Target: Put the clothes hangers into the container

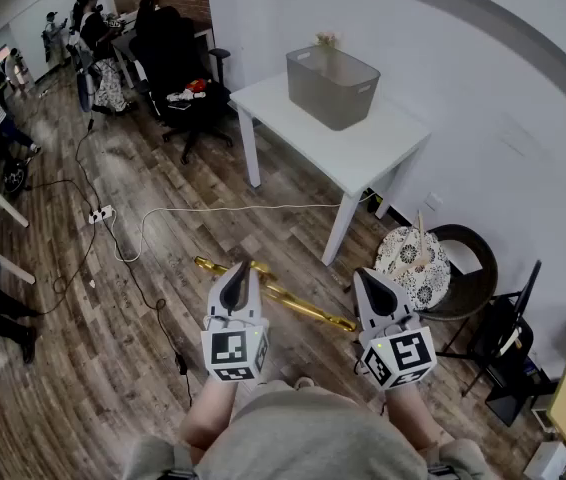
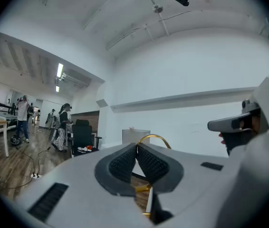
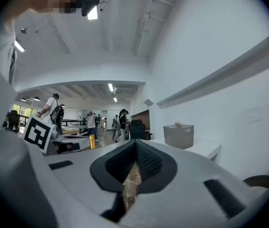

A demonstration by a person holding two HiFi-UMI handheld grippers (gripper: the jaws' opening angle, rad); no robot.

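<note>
Jaws: shut on gold hanger (image 1: 303,306) at left gripper (image 1: 237,268), shut on nothing at right gripper (image 1: 364,274) | white table (image 1: 363,153) far off at 12 o'clock | grey bin (image 1: 333,86) on it, open-topped | hanger low at 6 o'clock, well apart from bin | next, probably: carry over, hold firm, clear rim, lower in level before letting go

A gold hanger (image 1: 303,306) lies level, well apart from grey container (image 1: 332,86).
</note>
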